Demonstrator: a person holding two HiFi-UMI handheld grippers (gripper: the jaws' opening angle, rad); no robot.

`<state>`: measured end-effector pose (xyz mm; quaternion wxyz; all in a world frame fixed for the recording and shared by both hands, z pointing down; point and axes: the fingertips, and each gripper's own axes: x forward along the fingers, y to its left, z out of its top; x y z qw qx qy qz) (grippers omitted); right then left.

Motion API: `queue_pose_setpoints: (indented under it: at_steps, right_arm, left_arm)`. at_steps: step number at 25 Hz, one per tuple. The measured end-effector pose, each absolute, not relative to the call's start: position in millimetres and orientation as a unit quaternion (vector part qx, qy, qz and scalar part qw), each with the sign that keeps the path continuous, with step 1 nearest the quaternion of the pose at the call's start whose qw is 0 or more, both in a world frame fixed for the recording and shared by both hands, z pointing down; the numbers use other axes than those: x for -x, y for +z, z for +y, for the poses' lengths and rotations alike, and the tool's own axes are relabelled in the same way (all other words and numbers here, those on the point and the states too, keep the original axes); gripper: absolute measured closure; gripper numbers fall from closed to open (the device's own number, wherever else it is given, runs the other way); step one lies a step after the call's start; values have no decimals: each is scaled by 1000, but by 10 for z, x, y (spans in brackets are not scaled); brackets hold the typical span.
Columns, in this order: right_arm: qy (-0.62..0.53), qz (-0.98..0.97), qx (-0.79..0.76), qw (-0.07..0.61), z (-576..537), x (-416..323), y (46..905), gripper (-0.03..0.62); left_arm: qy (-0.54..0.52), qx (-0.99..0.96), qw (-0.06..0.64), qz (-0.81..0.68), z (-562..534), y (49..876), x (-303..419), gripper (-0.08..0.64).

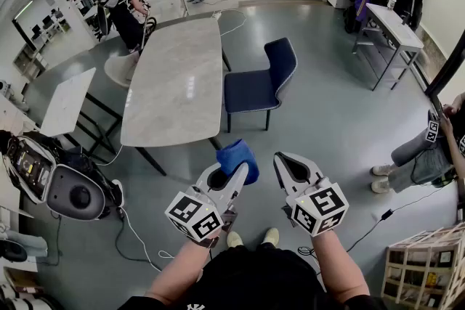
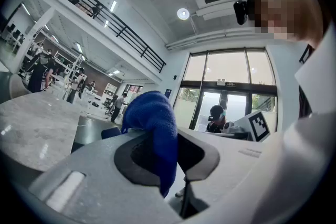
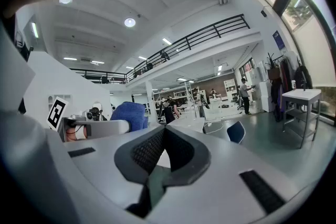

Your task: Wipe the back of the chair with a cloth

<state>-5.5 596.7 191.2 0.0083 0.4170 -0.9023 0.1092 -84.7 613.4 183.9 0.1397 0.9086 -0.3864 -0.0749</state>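
Between the closed jaws of the left hand-held gripper (image 1: 240, 171) sits the blue cloth (image 1: 234, 154), well apart from the chair (image 1: 254, 88).

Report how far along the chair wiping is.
Done: the blue cloth is picked up and clamped in the left gripper. In hand: the person stands short of the blue chair by the table, with both grippers raised. The right gripper is shut and empty. Left: all the wiping, since the cloth is well apart from the chair back.
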Motion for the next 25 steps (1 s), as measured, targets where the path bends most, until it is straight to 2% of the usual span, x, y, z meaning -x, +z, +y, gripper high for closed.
queue_pose_setpoints:
  at_steps: [11, 21, 25]
  right_arm:
    - [115, -901, -418, 2, 5919, -180, 1959, 580]
    - [138, -890, -425, -90, 5683, -756, 1771, 578]
    - [144, -883, -436, -97, 5641, -1036, 1764, 578]
  left_arm:
    - [-64, -912, 133, -383, 6037, 1845, 581, 497]
    - [-50, -908, 110, -401, 5742, 1795, 493, 495]
    - [-43, -903, 107, -415, 5663, 1787, 387, 496]
